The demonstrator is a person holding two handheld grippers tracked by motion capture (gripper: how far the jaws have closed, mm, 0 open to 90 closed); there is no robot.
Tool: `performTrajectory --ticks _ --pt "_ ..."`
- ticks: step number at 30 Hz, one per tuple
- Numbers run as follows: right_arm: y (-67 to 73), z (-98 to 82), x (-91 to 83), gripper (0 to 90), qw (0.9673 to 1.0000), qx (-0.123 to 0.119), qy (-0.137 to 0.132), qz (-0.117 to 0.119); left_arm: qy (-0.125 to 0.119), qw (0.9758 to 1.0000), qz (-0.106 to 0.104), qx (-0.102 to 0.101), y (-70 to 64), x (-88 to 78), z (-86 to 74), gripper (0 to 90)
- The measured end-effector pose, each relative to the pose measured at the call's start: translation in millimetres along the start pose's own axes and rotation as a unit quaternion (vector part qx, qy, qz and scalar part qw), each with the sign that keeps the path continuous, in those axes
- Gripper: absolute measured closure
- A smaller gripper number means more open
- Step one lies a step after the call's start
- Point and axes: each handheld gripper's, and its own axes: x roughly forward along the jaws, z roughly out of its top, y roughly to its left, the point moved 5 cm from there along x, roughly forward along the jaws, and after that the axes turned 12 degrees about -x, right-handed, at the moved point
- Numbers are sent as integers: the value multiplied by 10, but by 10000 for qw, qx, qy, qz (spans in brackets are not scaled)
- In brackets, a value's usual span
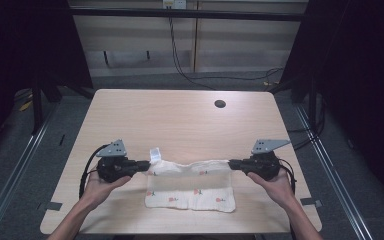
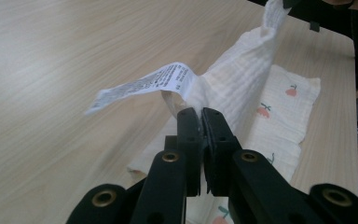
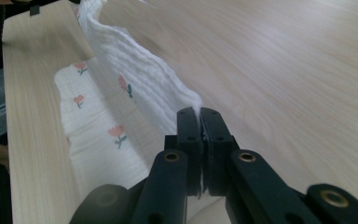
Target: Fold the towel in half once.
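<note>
Pale wood-grain surface (image 1: 180, 120), rounded corners, small dark round hole (image 1: 220, 104) near its far edge. On the near half lies a cream cloth (image 1: 190, 192), soft crinkled gauze weave, printed with small red flowers on green stems. Near part lies flat in a rough rectangle; far edge is lifted off the surface and stretched taut between the two grippers, sagging a little mid-span.

Left gripper (image 1: 145, 165): black fingers pressed together, clamped on the cloth's left far corner. A white printed care label (image 2: 144, 86), thin and papery, sticks out from that corner, curling upward.

Right gripper (image 1: 232, 164): fingers together too, pinching the right far corner; the gauze bunches into a ridged fold running away from the tips.

Both grippers point inward toward each other, a hand behind each.
</note>
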Motion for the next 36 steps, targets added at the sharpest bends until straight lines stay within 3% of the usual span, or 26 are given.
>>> performTrajectory --ticks 8,14,18,20,22,25,28,36 --pt "115 -172 36 873 9999 -6 125 106 105 9999 -50 -118 -17 -3 -217 866" --pt "218 -305 80 863 9994 -51 277 216 395 9991 -91 -97 -57 94 -398 863" --pt "250 -431 117 855 9990 106 311 305 565 9983 -128 60 -99 147 -475 861" --pt "291 -489 142 844 9981 -13 519 321 575 9983 -96 50 -95 163 -503 858" --pt "308 -508 135 832 9978 -5 548 360 652 9978 -134 82 -113 184 -551 855" --pt "311 -531 128 804 9982 78 486 349 826 9964 -134 114 -146 207 -621 845" --pt "354 -571 151 799 9974 73 610 365 1047 9941 -132 271 -171 271 -673 835" --pt "485 -620 169 747 9961 12 761 448 1041 9941 -156 263 -229 222 -709 777"
